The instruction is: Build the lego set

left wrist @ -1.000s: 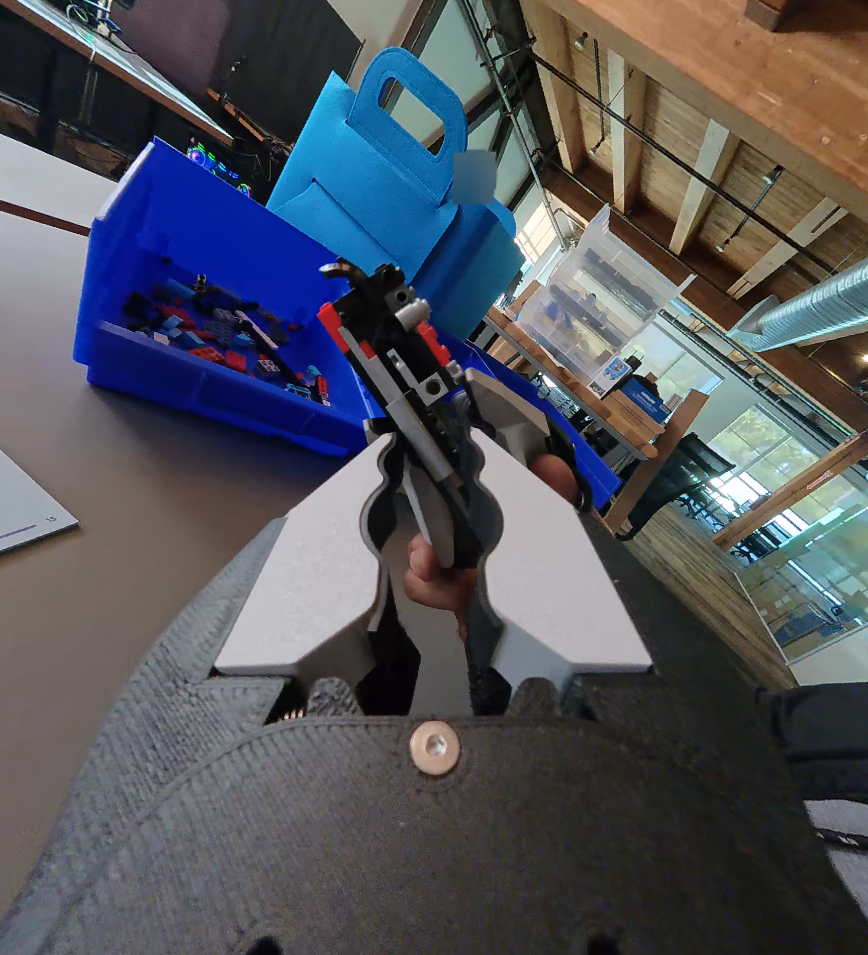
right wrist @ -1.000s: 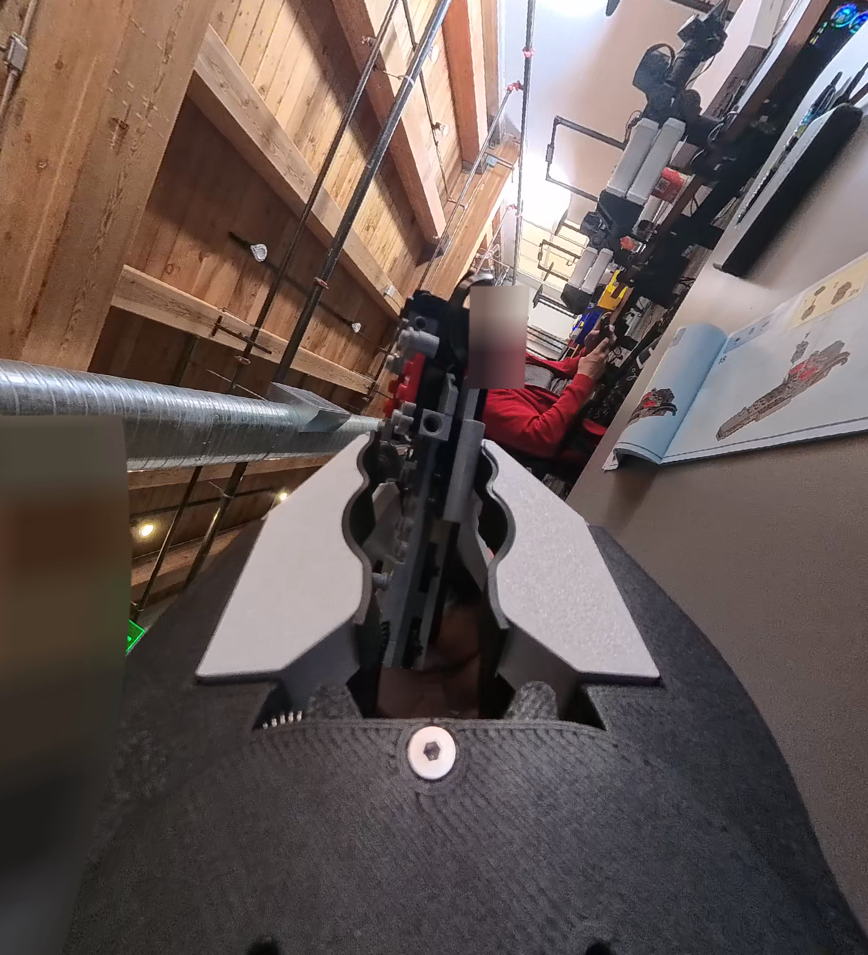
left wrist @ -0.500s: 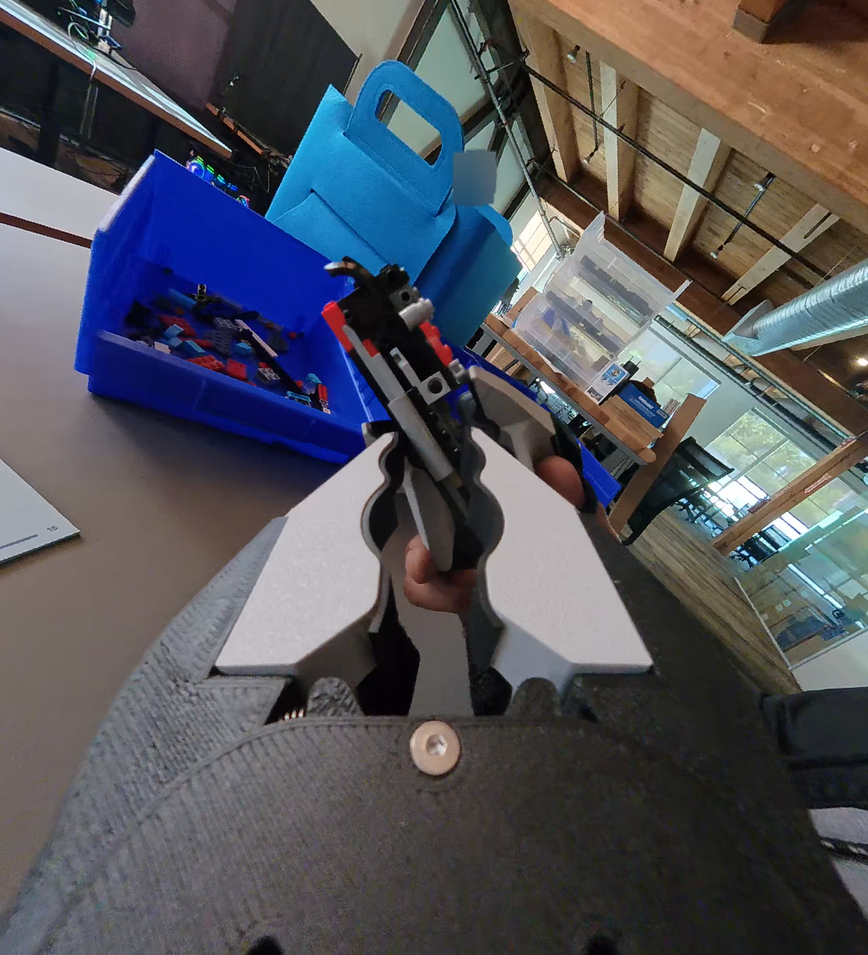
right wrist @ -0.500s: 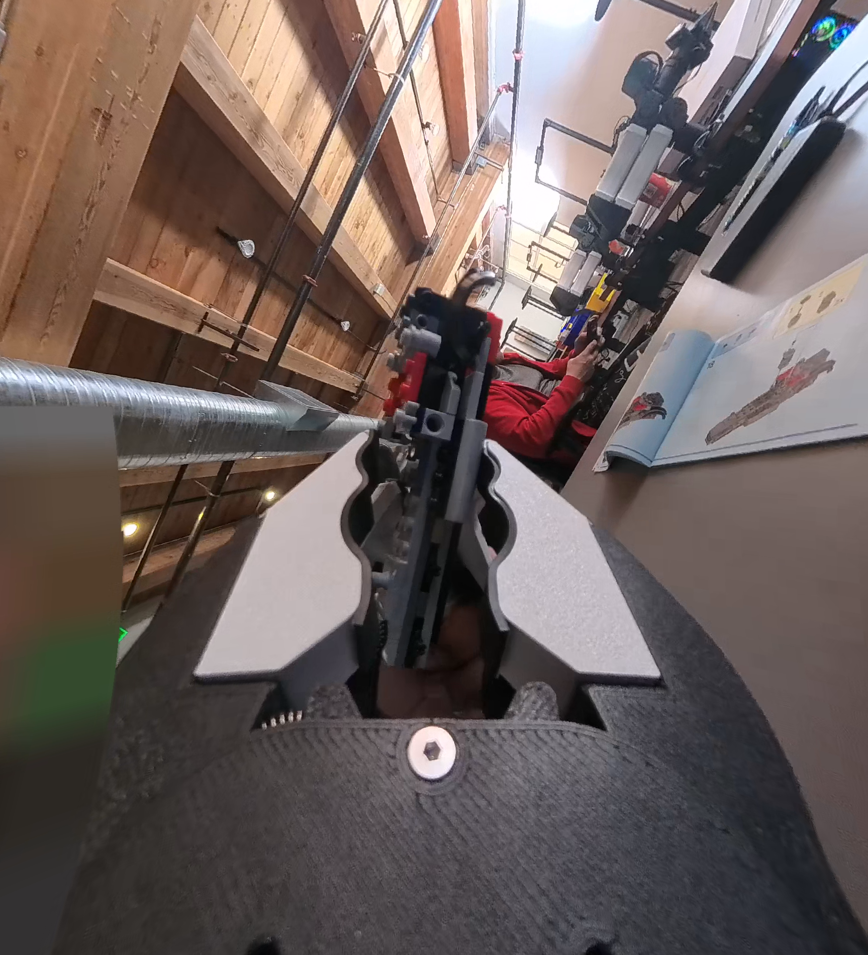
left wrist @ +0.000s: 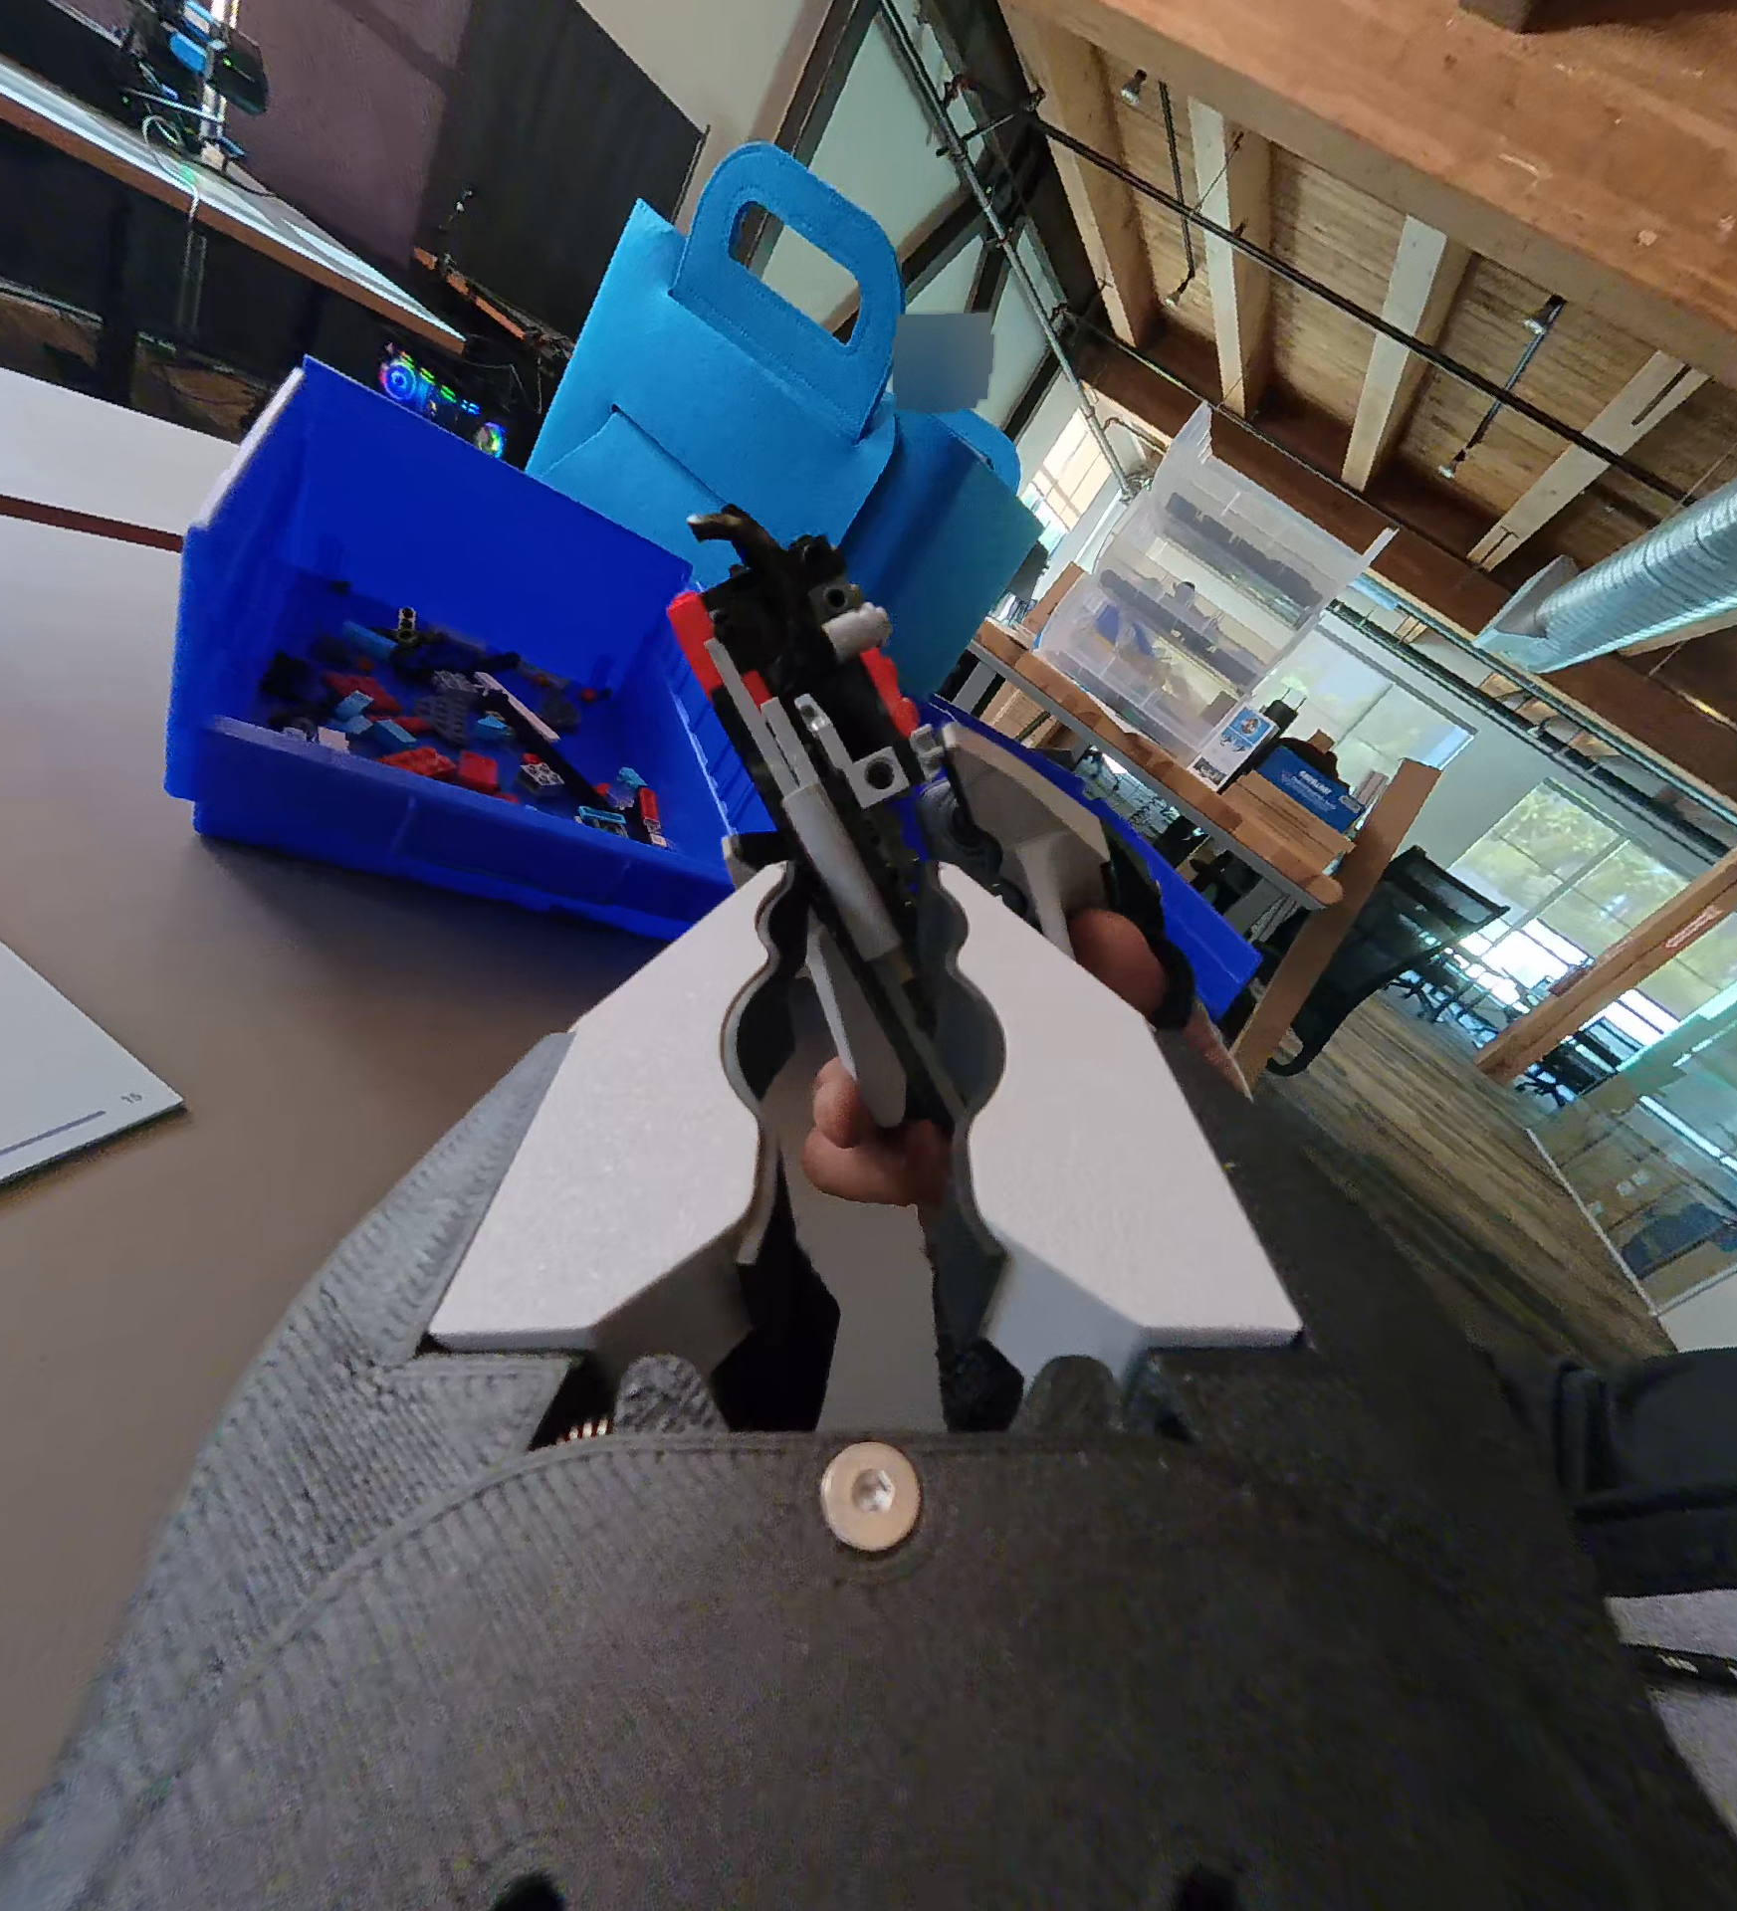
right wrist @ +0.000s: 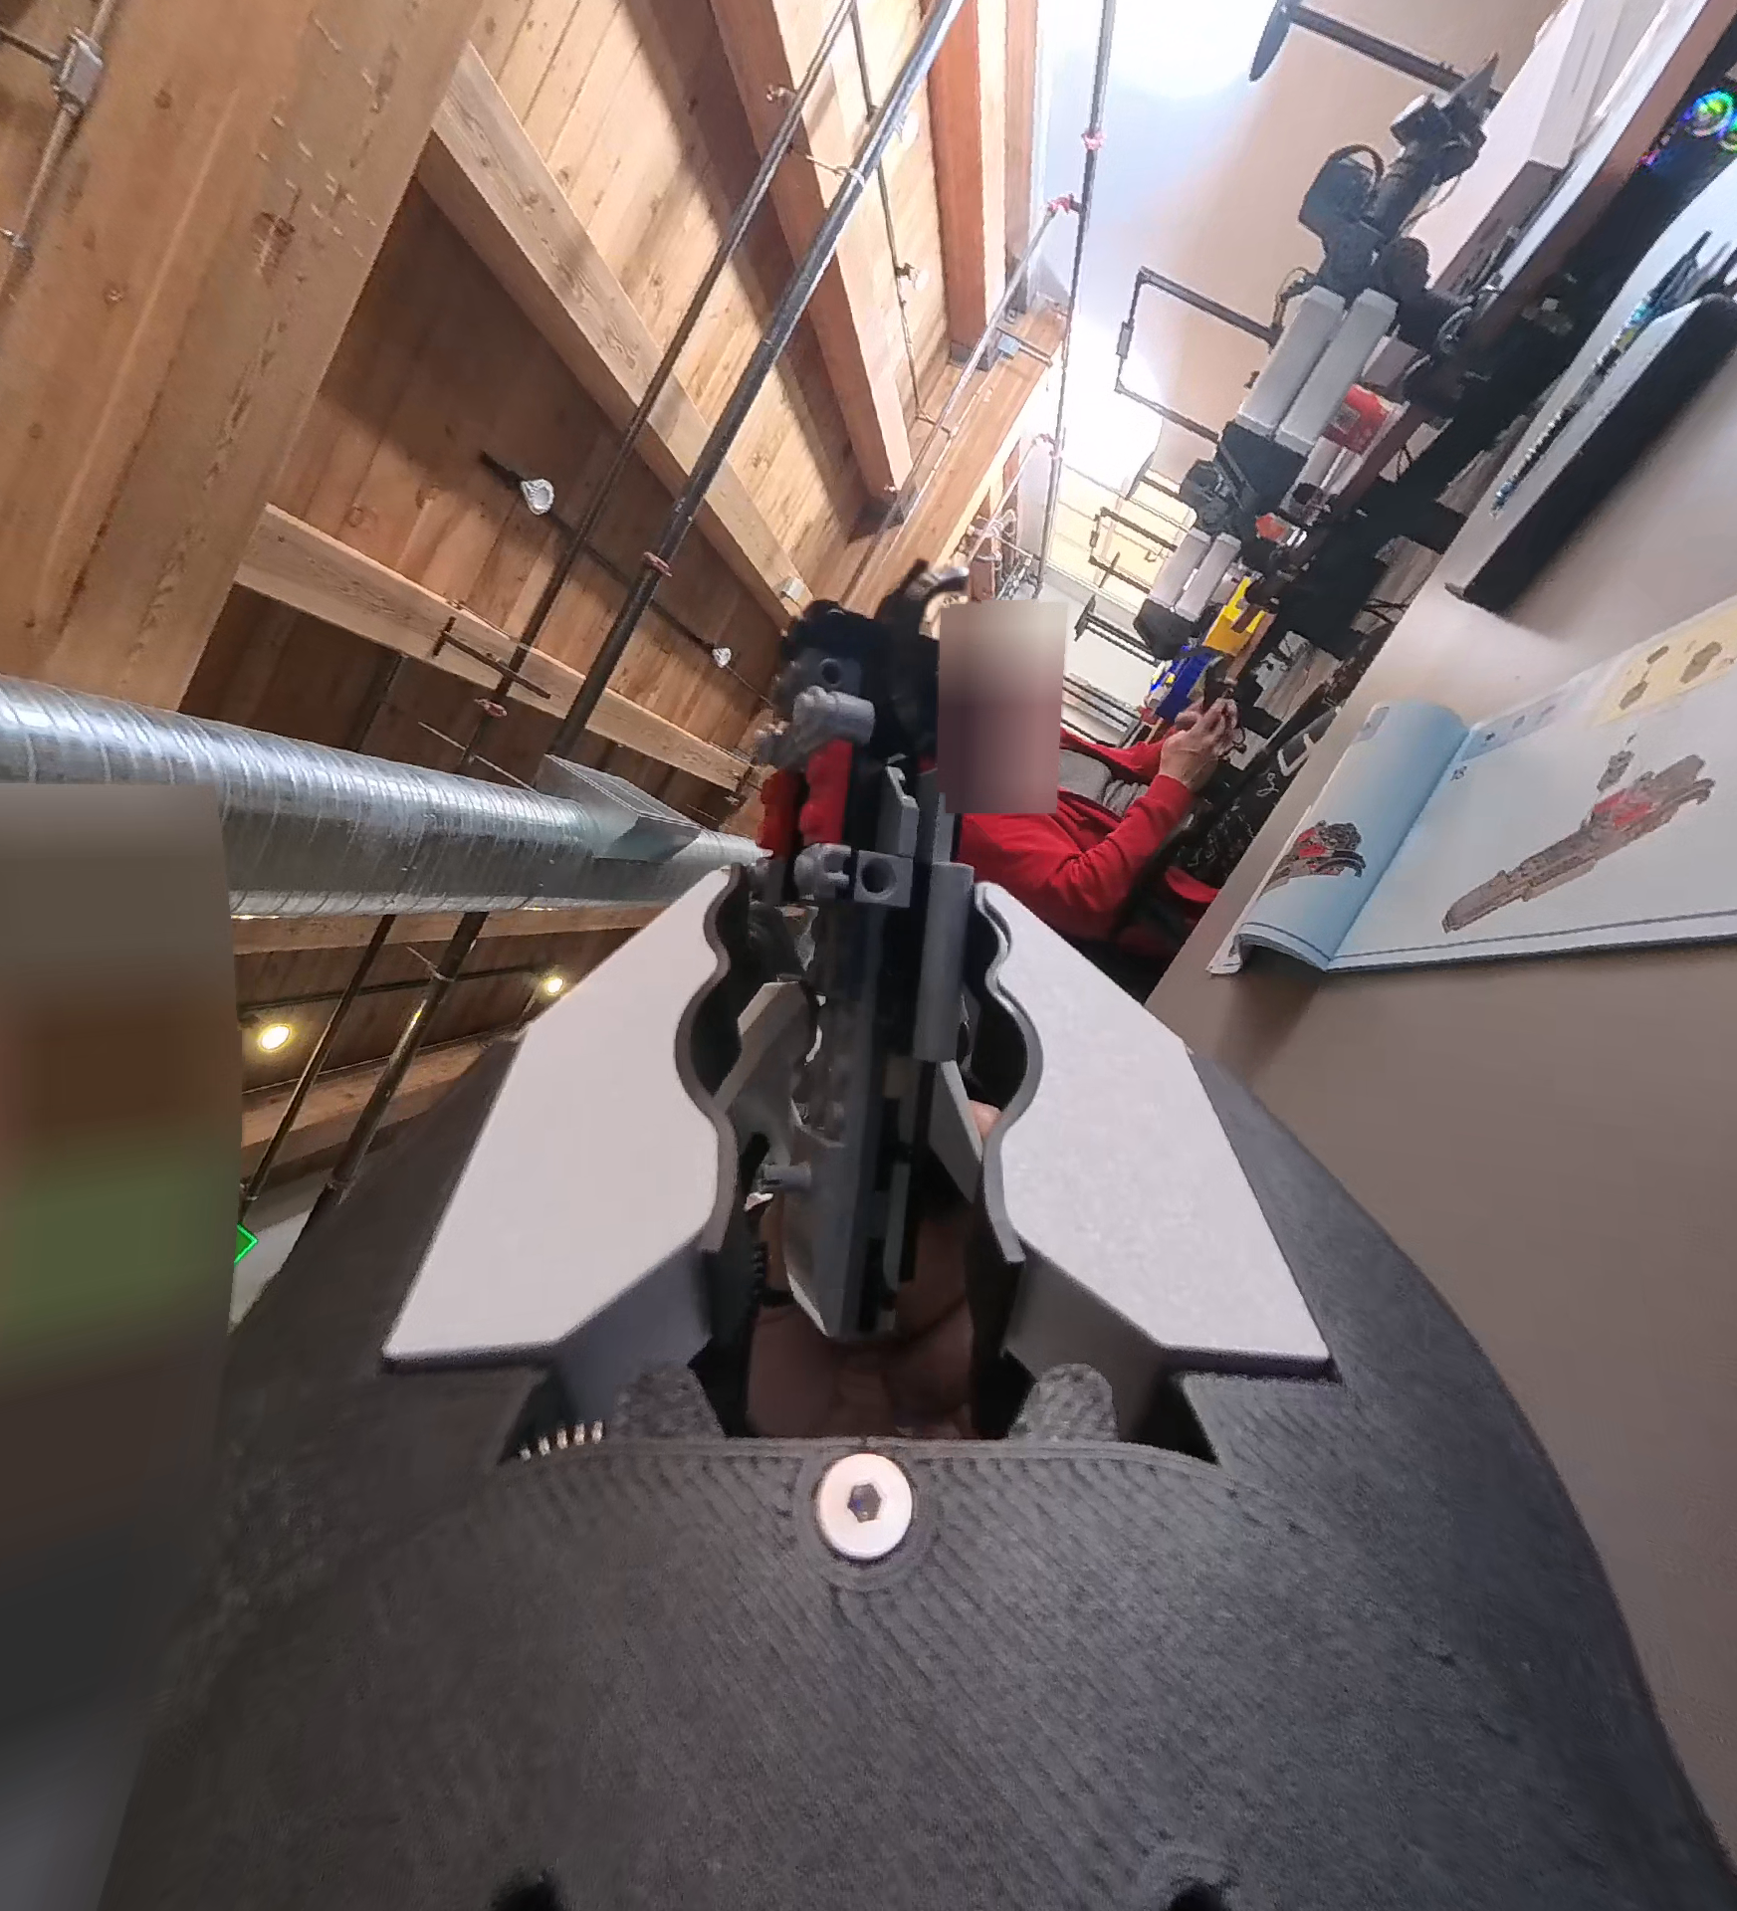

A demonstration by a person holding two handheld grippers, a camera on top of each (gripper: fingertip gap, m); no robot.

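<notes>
Left wrist view, model: I had the half-built lego model (left wrist: pixel 823 765), a long grey, black and red assembly, standing up between the fingers of my left gripper (left wrist: pixel 864 993), lifted clear of the brown table (left wrist: pixel 223 1034).
Left wrist view, grip: my left tongs were narrowed onto the model's lower grey beam, so I judged them to be holding it.
Left wrist view, other tool: the right gripper (left wrist: pixel 1019 838) sat just beside the model's far side, and from here I could not tell its contact.
Left wrist view, parts supply: the blue parts bin (left wrist: pixel 409 827) with loose bricks lay on the table beyond, a blue felt bag (left wrist: pixel 740 414) behind it.
Right wrist view, model: the same model (right wrist: pixel 864 931) ran up between my right gripper's (right wrist: pixel 859 1034) fingers, its red and grey end pointing at the timber ceiling.
Right wrist view, grip: those tongs were also narrowed around the model, apparently holding it.
Right wrist view, reference: the open instruction booklet (right wrist: pixel 1526 838) lay on the table to the right, well apart.
Step in hand: I judged I was steadying the model with both tools for inspection or a re-grip.
Doing it well: I would keep one grip firm on the stiff beam, loosen the other only slightly, and avoid twisting, since the red end pieces looked likely to pop off.
</notes>
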